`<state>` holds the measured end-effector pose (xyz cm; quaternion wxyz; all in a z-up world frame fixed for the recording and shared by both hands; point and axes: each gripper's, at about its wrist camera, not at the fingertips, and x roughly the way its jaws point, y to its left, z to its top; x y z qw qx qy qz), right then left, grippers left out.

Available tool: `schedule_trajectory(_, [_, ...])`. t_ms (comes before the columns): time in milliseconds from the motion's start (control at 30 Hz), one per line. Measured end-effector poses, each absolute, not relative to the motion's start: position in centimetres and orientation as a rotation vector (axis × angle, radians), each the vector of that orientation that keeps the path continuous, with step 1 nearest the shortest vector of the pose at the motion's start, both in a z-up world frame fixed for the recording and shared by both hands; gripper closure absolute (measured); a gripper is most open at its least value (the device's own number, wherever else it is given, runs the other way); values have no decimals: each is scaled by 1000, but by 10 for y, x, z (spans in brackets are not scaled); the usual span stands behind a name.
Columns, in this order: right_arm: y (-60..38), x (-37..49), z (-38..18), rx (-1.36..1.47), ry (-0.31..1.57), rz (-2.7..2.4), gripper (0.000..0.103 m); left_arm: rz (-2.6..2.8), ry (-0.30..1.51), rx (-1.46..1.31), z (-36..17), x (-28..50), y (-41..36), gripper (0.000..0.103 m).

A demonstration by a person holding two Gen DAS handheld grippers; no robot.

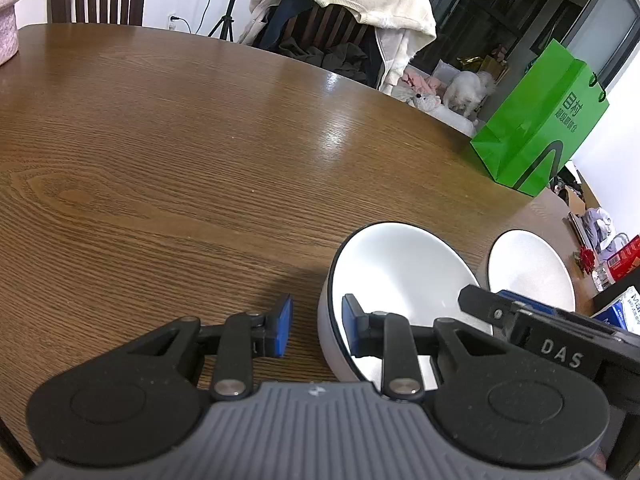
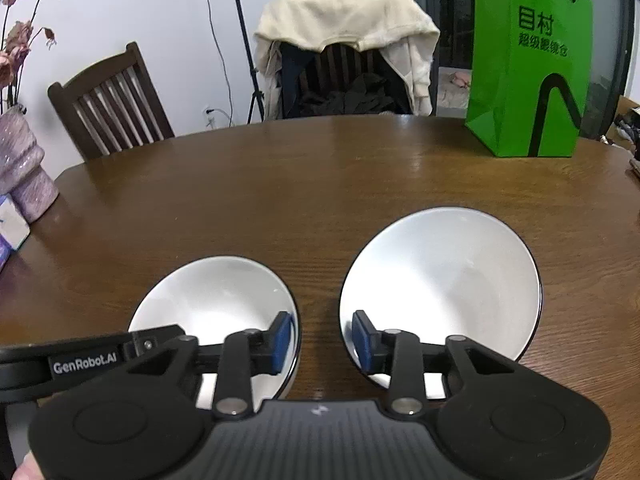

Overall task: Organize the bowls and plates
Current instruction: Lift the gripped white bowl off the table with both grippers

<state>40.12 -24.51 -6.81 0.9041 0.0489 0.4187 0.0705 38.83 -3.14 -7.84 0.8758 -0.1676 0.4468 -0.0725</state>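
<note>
Two white bowls with dark rims stand side by side on the round wooden table (image 2: 280, 184). My left gripper (image 1: 319, 326) straddles the left rim of the nearer bowl (image 1: 400, 276): one blue pad is outside, the other inside, and bare table shows between the outer pad and the wall. It is open. The second bowl (image 1: 528, 272) lies beyond. In the right wrist view my right gripper (image 2: 320, 340) is open over the gap between the left bowl (image 2: 216, 296) and the right bowl (image 2: 440, 280), with one pad above each bowl's inner edge.
A green paper bag (image 2: 528, 64) stands at the table's far right. A purple vase (image 2: 24, 176) with dried flowers sits at the left edge. Behind the table are a chair draped in cream clothes (image 2: 344, 28), a slatted wooden chair (image 2: 112, 100), and a white dog (image 1: 468, 88) on the floor.
</note>
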Motion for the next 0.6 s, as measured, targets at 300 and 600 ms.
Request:
schedule_trajectory(300, [-253,402,-63,102,835,121,52,-151,932,-351,-78,388,-31,76])
schedule_trajectory(600, [-253,398,-57,112,806,140,49,-155,926,-351,-77,387,-32,76])
